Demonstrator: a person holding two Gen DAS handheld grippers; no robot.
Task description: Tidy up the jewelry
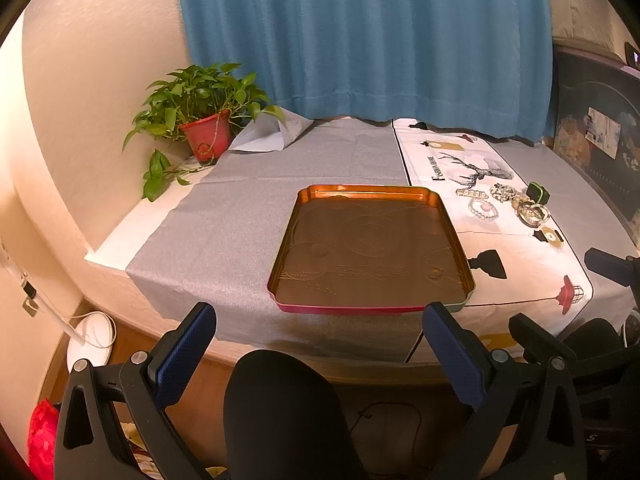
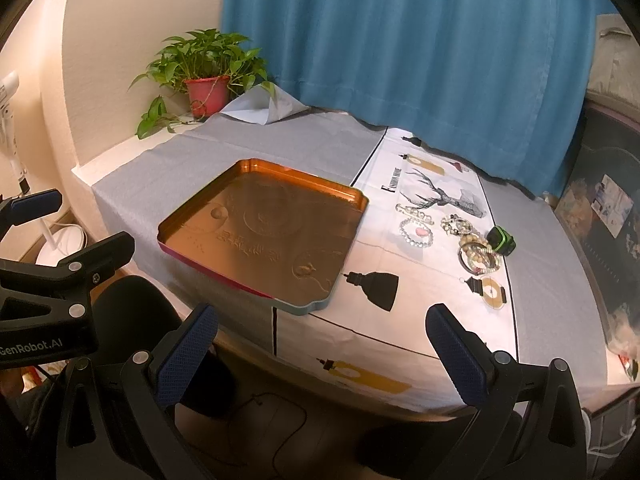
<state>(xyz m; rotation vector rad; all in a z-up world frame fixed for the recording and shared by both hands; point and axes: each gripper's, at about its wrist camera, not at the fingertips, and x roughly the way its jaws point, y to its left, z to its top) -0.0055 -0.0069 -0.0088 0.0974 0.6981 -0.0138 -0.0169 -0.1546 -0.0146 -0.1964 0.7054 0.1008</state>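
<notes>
An empty orange metal tray (image 1: 456, 240) (image 2: 360, 200) lies on the table near the front edge. Right of it, on a white printed cloth, lie several bracelets: a clear bead one with a pink charm (image 1: 483, 210) (image 2: 416, 232), a chain piece (image 1: 473, 192) (image 2: 414, 213), and a heap of bead bracelets (image 1: 528, 208) (image 2: 478, 250). A small green and black box (image 1: 537, 193) (image 2: 501, 240) stands beside the heap. My left gripper (image 1: 320, 344) is open and empty, held off the table's front edge before the tray. My right gripper (image 2: 322, 344) is open and empty, before the white cloth.
A potted plant in a red pot (image 1: 206, 136) (image 2: 208, 94) stands at the table's back left. A blue curtain (image 1: 360, 36) hangs behind. A grey cloth (image 1: 240, 216) covers the left of the table. A black chair back (image 1: 280, 408) is below the grippers.
</notes>
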